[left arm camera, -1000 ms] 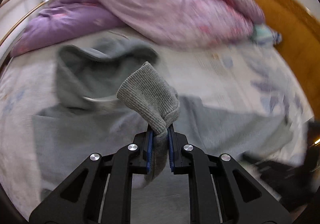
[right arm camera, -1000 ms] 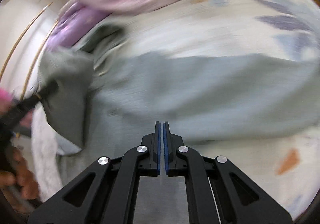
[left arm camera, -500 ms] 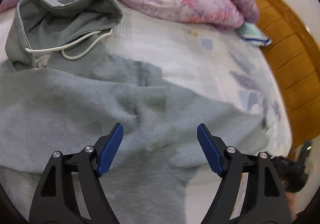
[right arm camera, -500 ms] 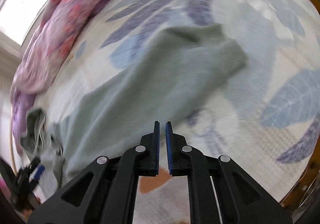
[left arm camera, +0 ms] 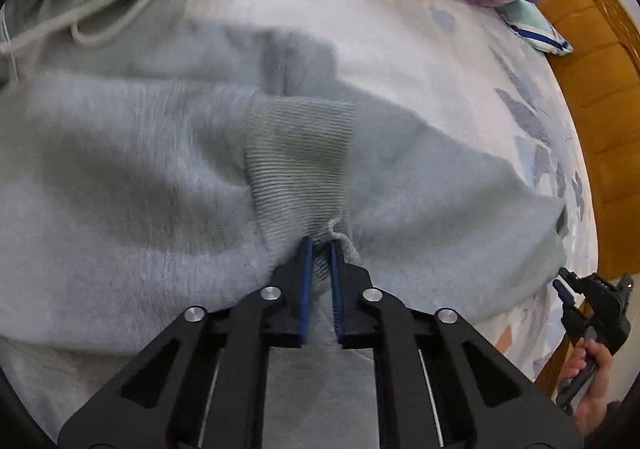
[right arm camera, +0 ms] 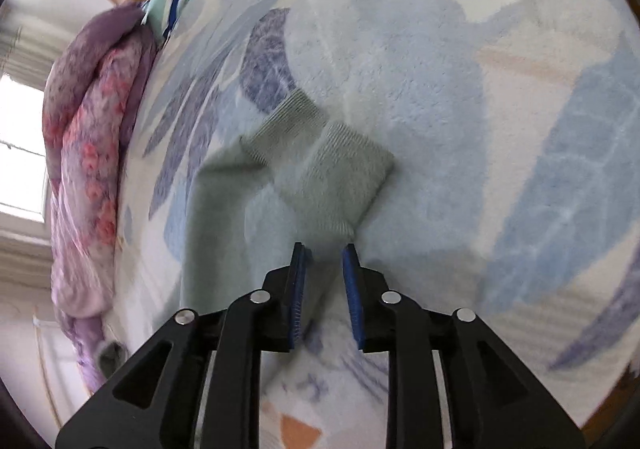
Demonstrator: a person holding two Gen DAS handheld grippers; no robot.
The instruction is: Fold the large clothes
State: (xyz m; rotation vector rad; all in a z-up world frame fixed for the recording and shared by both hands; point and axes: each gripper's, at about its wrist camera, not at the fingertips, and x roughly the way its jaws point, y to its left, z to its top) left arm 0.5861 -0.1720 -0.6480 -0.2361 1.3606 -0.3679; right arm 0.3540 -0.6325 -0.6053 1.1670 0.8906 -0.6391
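A grey hoodie [left arm camera: 132, 169] lies spread on the bed, its hood and white drawstring [left arm camera: 108, 5] at the upper left. My left gripper [left arm camera: 319, 245] is shut on the ribbed sleeve cuff [left arm camera: 300, 161] that lies folded over the hoodie's body. In the right wrist view the other sleeve [right arm camera: 224, 209] stretches across the sheet, ending in a ribbed cuff [right arm camera: 344, 173]. My right gripper [right arm camera: 323, 251] is partly open just short of that cuff, with its jaws either side of the cuff's near corner. The right gripper also shows in the left wrist view [left arm camera: 592, 301], held in a hand.
A pink and purple quilt [right arm camera: 88, 153] is bunched along the far side of the bed. A striped folded cloth [left arm camera: 532, 25] lies by the wooden bed frame [left arm camera: 600, 61]. The floral sheet [right arm camera: 500, 137] surrounds the hoodie.
My left gripper opened over the cuff on the hoodie's body, then closed on it again. My right gripper swung to the far sleeve's cuff and opened from shut.
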